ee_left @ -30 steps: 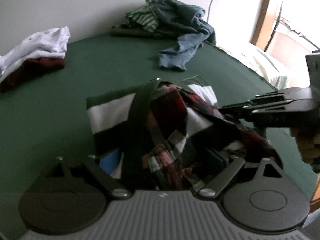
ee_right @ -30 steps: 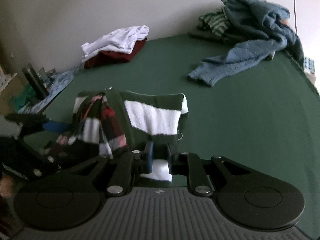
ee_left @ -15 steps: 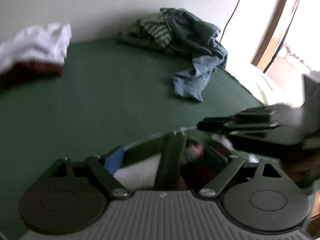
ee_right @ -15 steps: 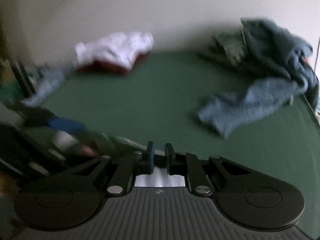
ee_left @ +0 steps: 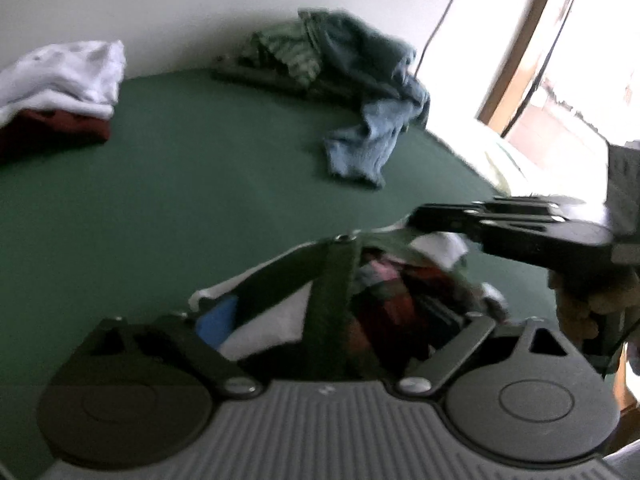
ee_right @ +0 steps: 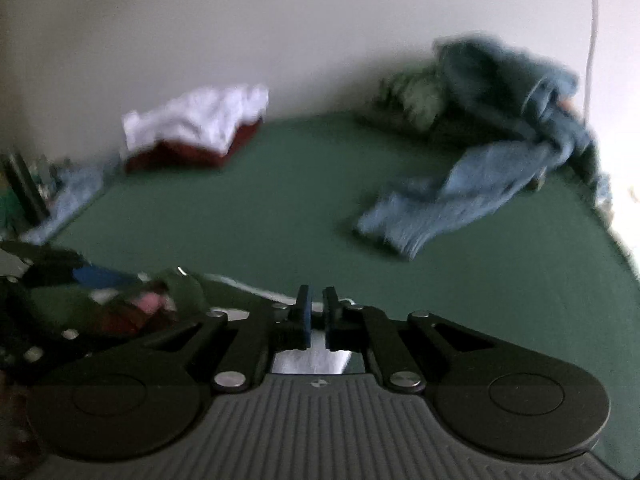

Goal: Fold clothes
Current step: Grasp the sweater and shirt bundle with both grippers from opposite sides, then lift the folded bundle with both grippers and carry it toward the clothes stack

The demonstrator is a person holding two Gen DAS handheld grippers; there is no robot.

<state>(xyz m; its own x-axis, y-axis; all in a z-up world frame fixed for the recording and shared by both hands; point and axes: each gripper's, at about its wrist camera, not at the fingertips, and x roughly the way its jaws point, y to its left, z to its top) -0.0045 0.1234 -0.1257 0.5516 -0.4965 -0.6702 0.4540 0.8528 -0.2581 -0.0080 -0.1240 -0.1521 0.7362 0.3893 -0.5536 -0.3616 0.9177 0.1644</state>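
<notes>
**Risk of bundle slipping or unfolding while carried in two grippers**

The left gripper (ee_left: 332, 320) has its fingers spread wide around a bundle of clothes (ee_left: 376, 280); the pictures do not settle whether the fingers press it. The right gripper (ee_right: 316, 320) is clenched on a white strip of the same bundle (ee_right: 308, 360). The bundle sits between the two grippers, low over the green bed (ee_left: 180, 184); contact with the bed cannot be told.

Hazards, as judged:
- The bundle is soft, layered cloth: a green-and-white striped knit with a plaid piece tucked in. If the grippers drift apart, layers could slide out and the fold open.
- A thin pinch on one layer may pull that layer free of the rest.
- Both views are blurred, which suggests fast motion; loose edges could flap.

Ahead and left of both grippers lies a neat stack (ee_right: 196, 128), white over dark red. Ahead and right is a rumpled heap (ee_right: 500, 120) of blue knit and striped cloth.
</notes>
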